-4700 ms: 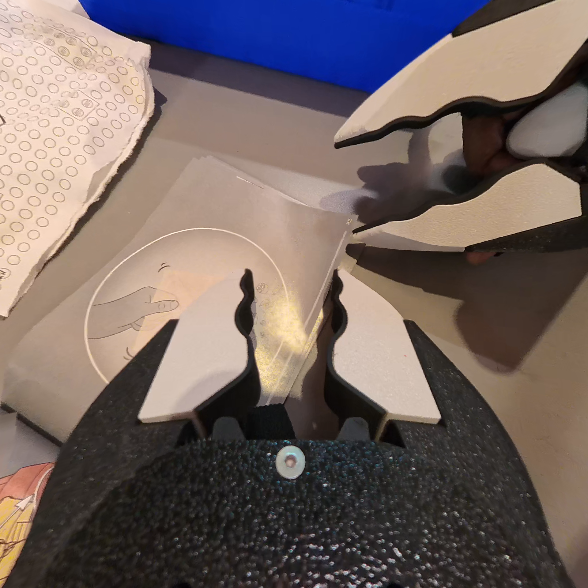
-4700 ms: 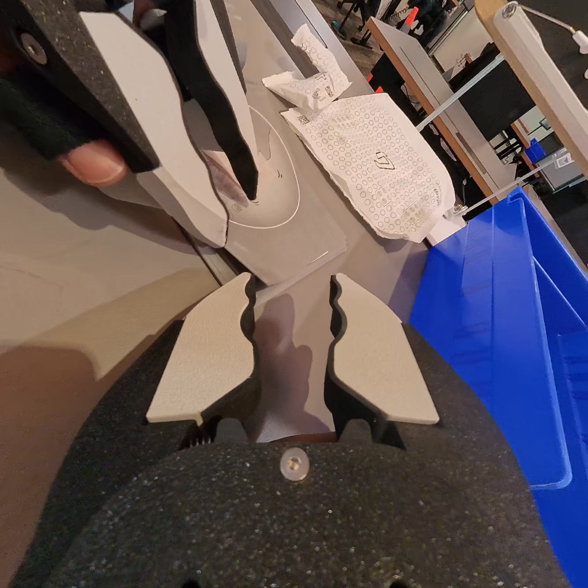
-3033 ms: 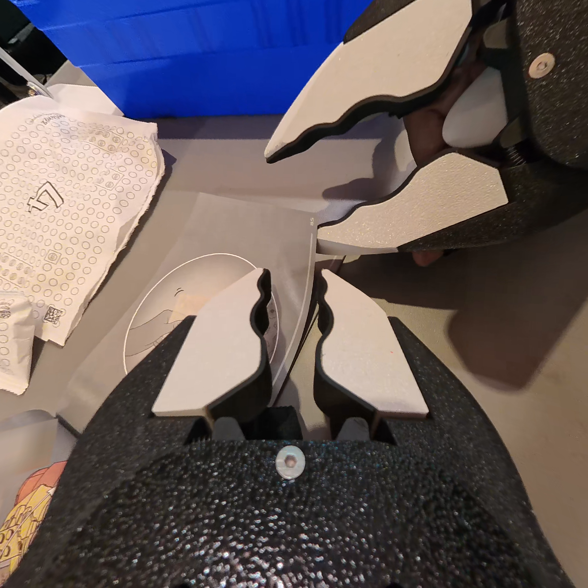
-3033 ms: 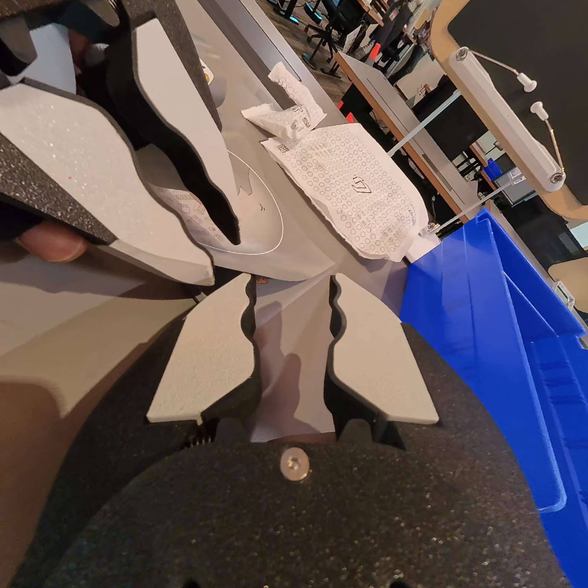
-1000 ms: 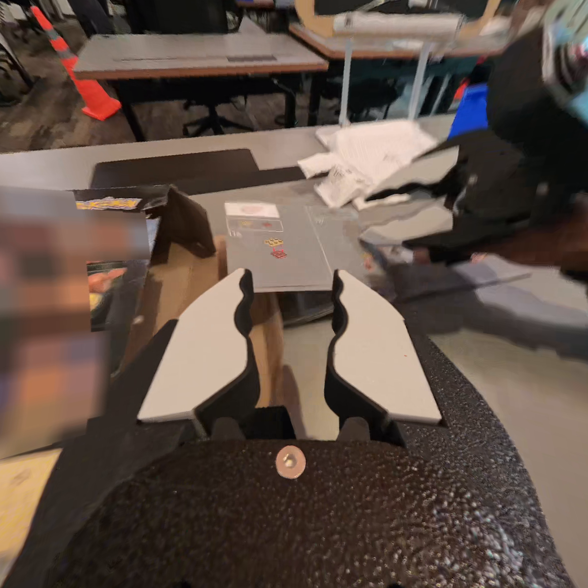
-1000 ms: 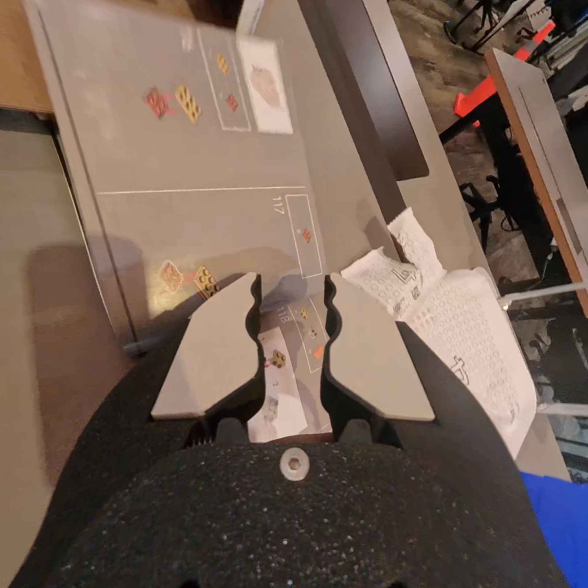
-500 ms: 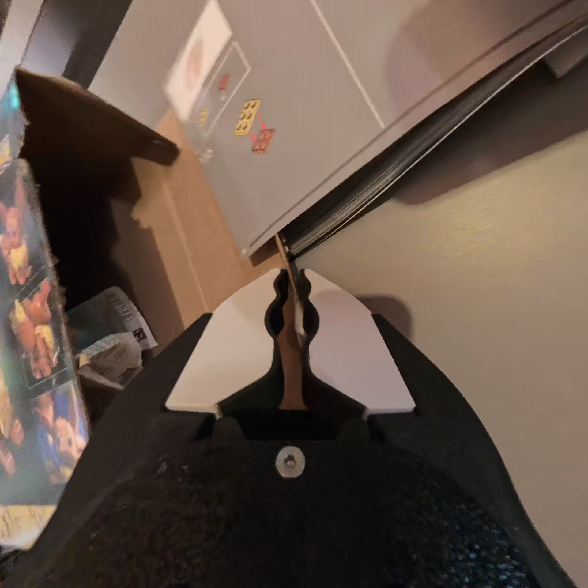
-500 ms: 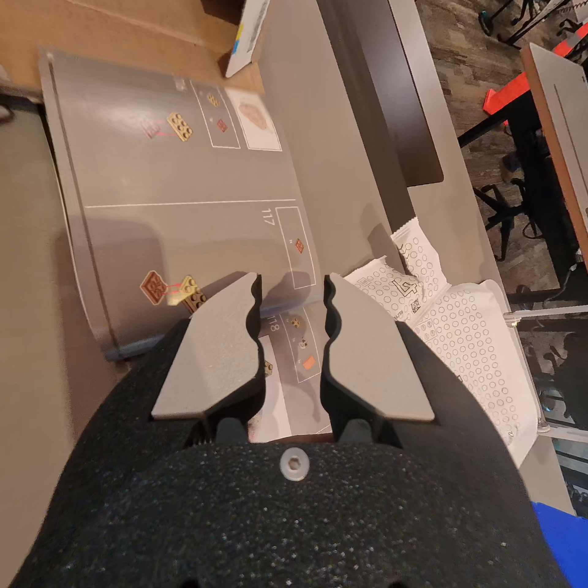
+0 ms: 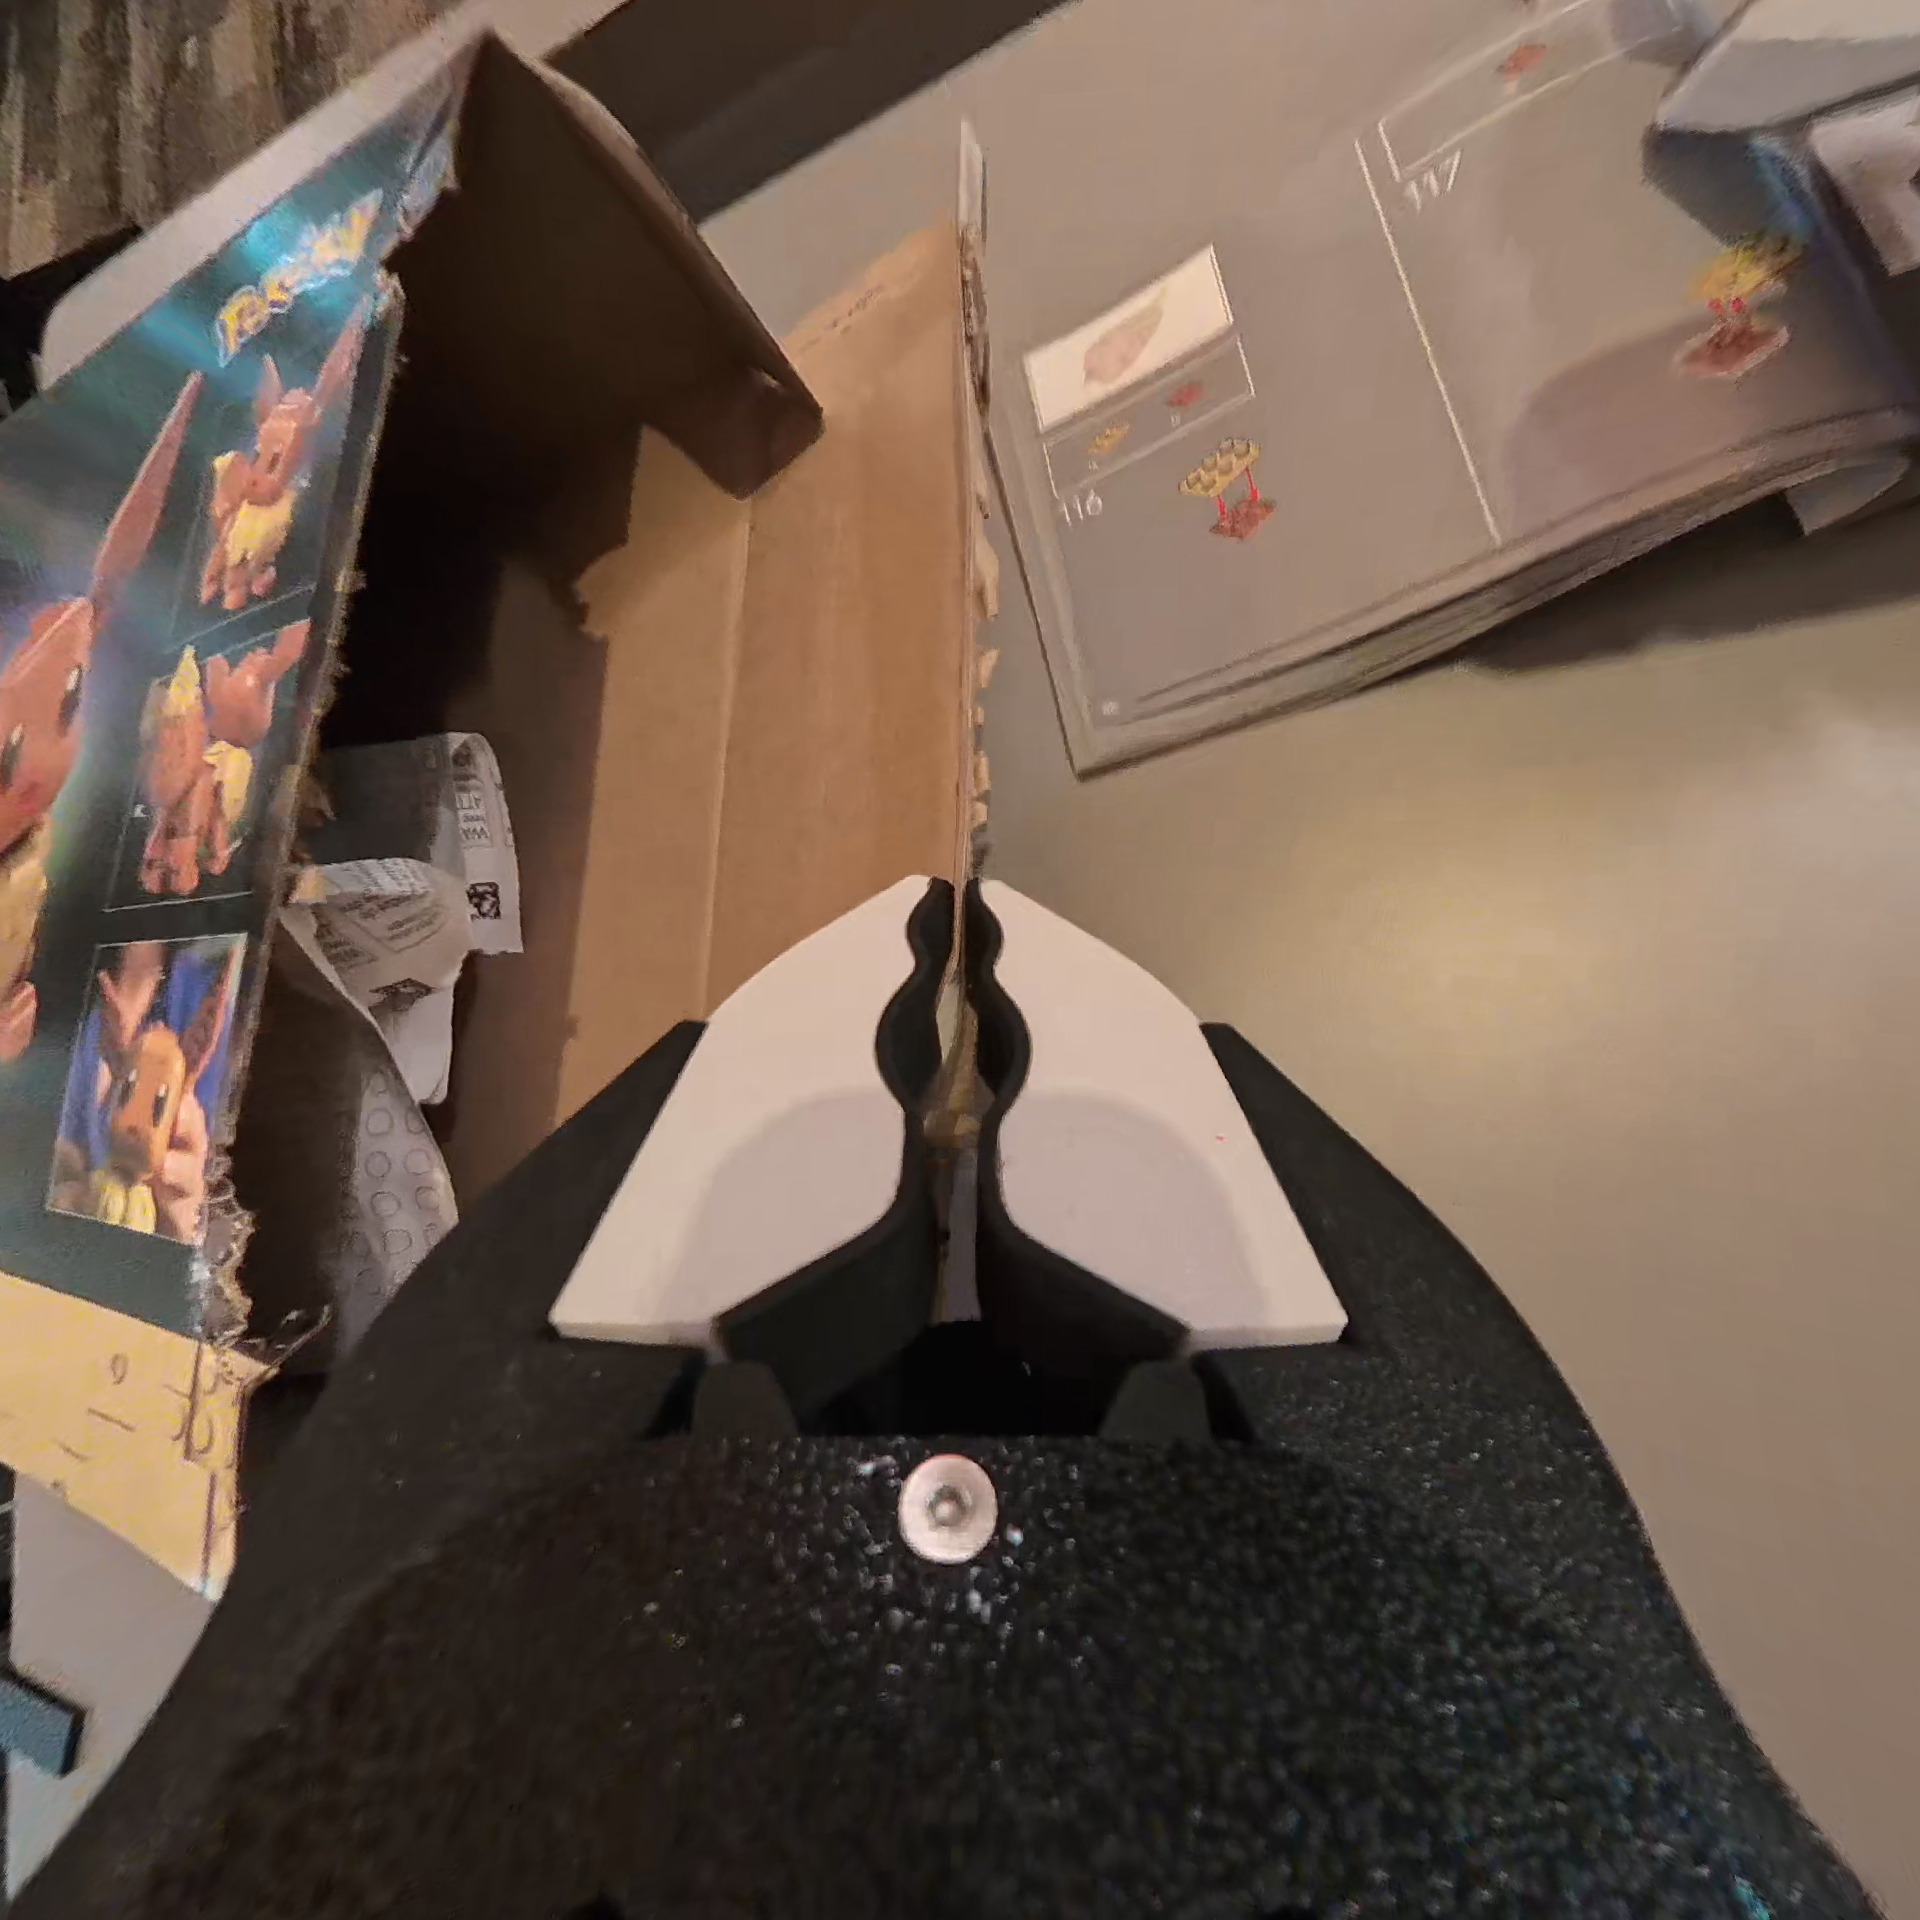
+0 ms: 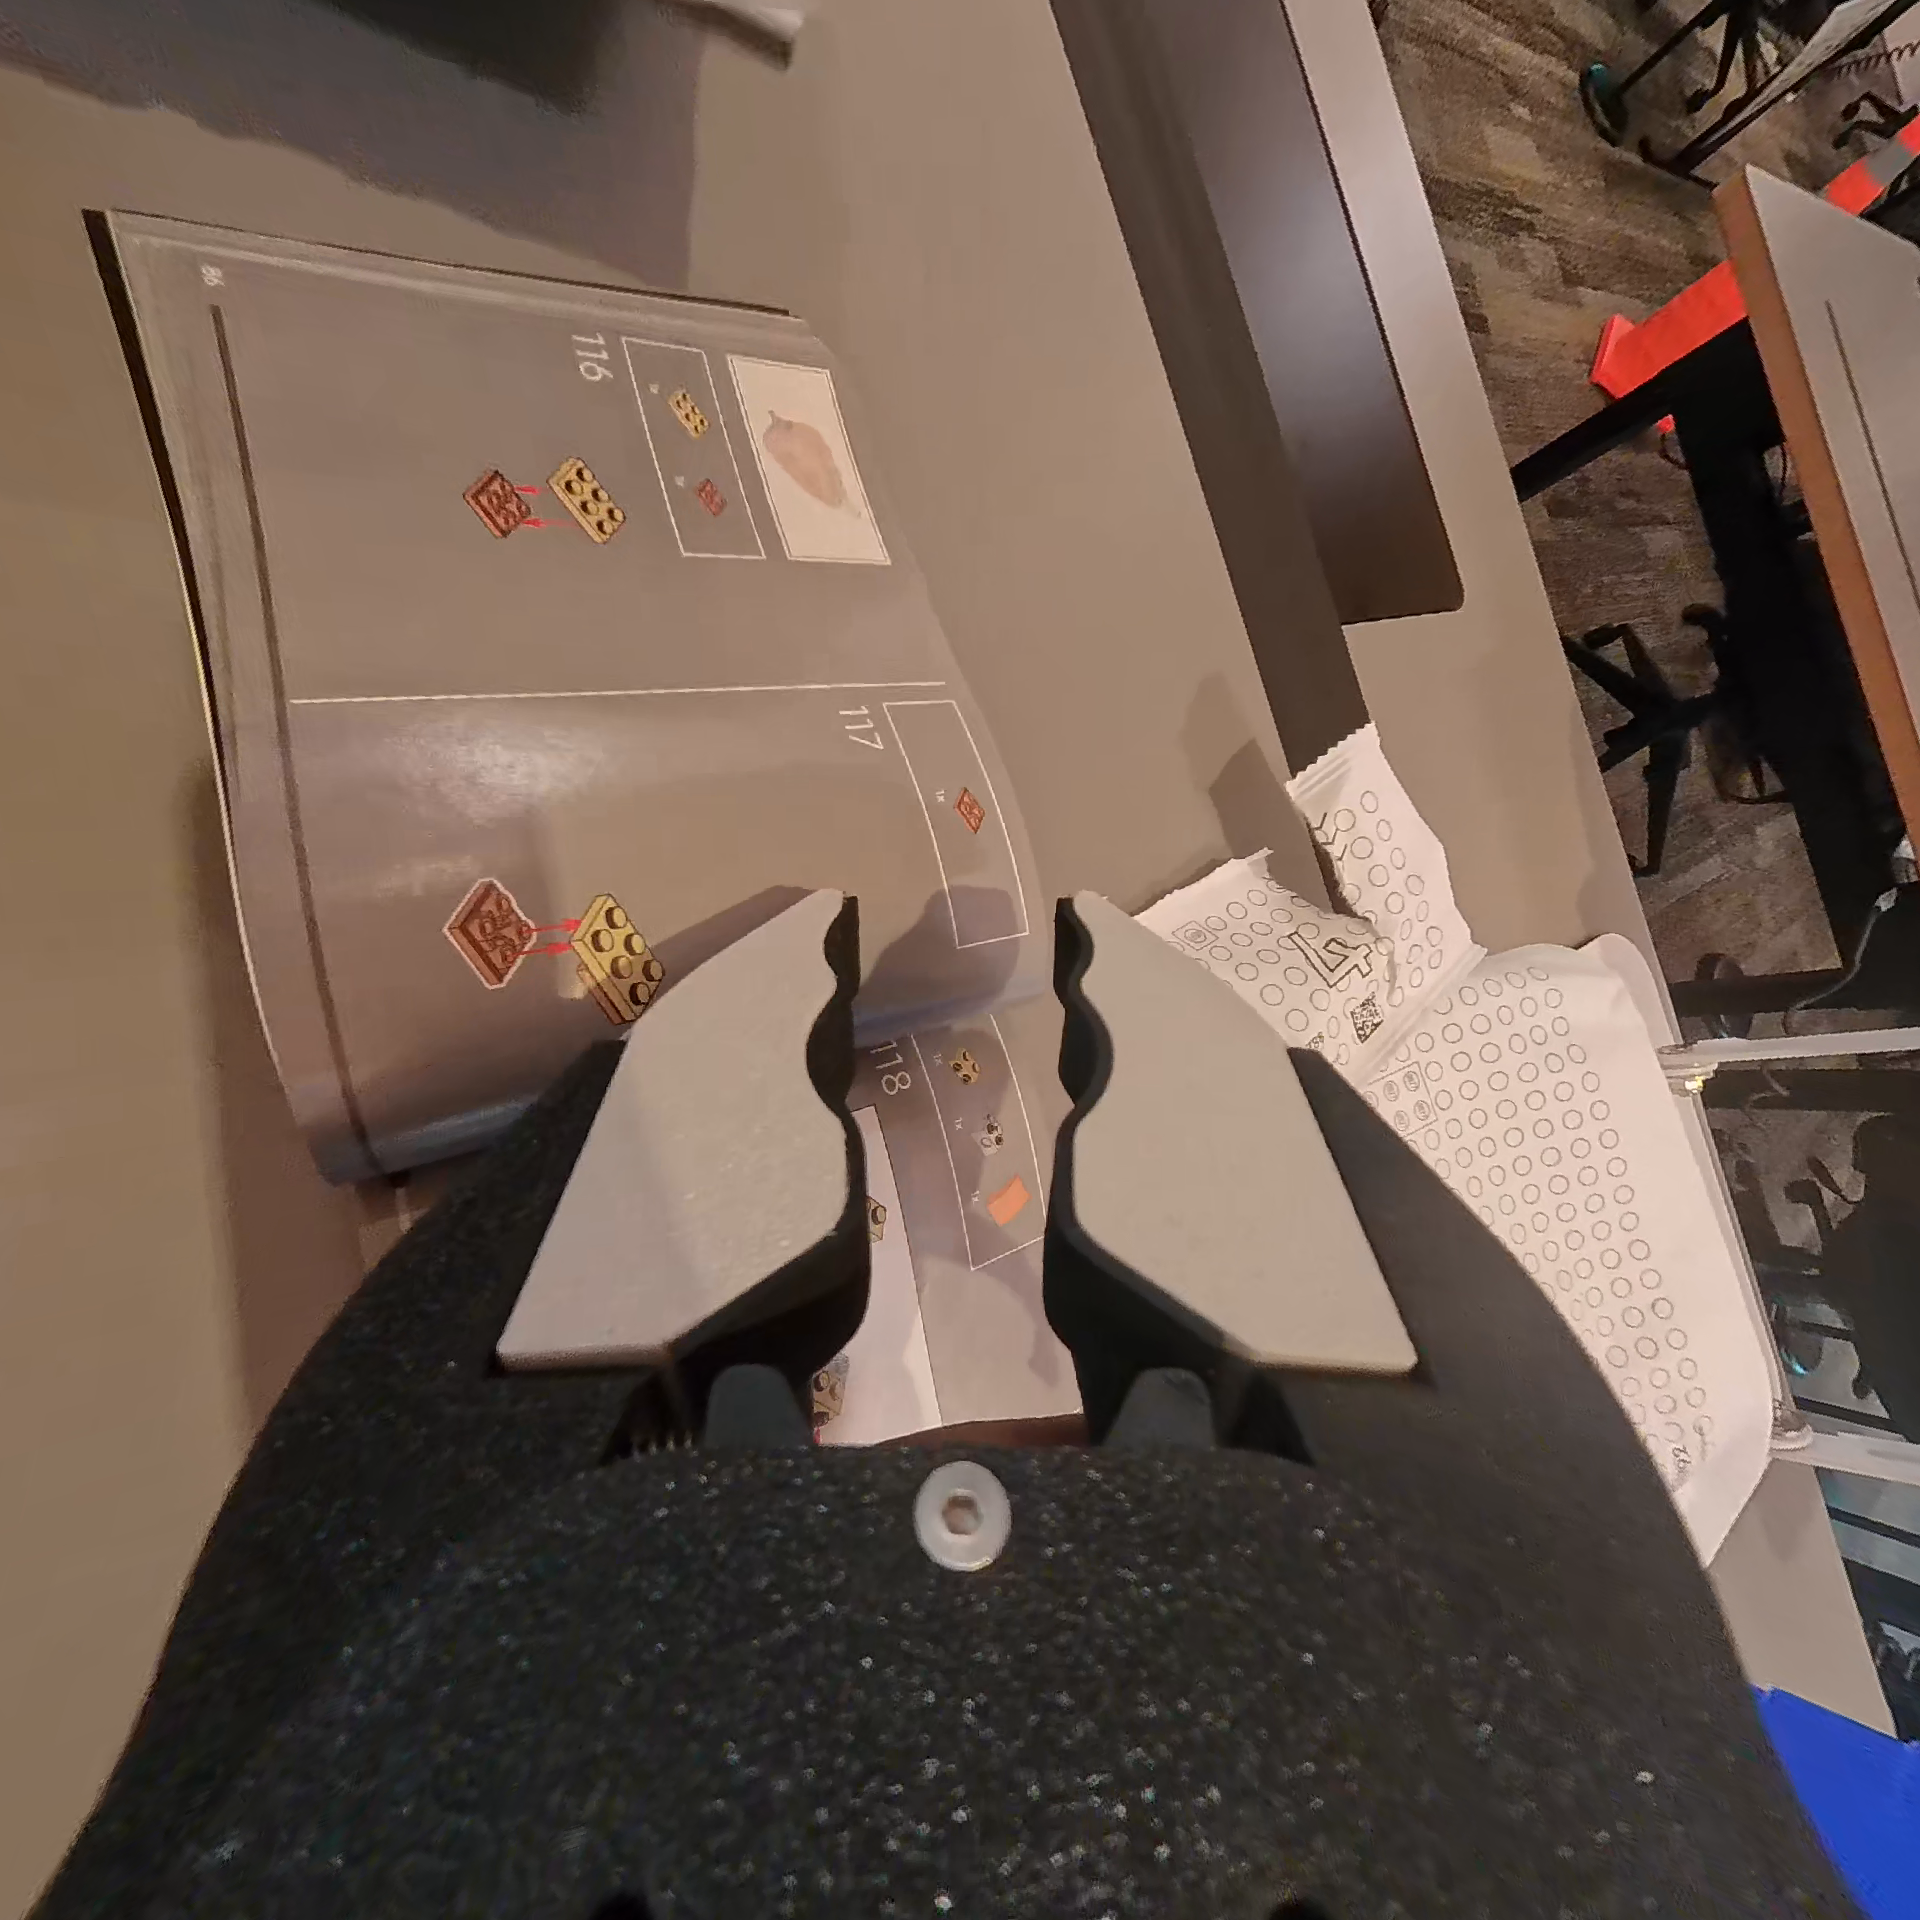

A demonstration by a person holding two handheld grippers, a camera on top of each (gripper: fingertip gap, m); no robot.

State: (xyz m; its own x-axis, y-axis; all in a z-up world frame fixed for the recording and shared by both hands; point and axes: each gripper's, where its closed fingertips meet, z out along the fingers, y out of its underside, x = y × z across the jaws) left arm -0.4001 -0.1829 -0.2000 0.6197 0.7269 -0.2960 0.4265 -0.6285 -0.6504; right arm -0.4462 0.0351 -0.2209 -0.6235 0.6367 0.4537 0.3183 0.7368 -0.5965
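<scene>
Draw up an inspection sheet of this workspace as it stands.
Surface: grey tabletop.
Job's things: torn brown cardboard box with printed pictures; open grey brick-building instruction booklet.
Clutter: white circle-printed paper bags; crumpled white printed paper in the box.
Grippers: left gripper jaws shut on the box's thin wall edge; right gripper jaws open over the booklet, holding nothing.
Cables: nothing seen.
Surroundings: other desks, patterned carpet, blue bin corner.
</scene>
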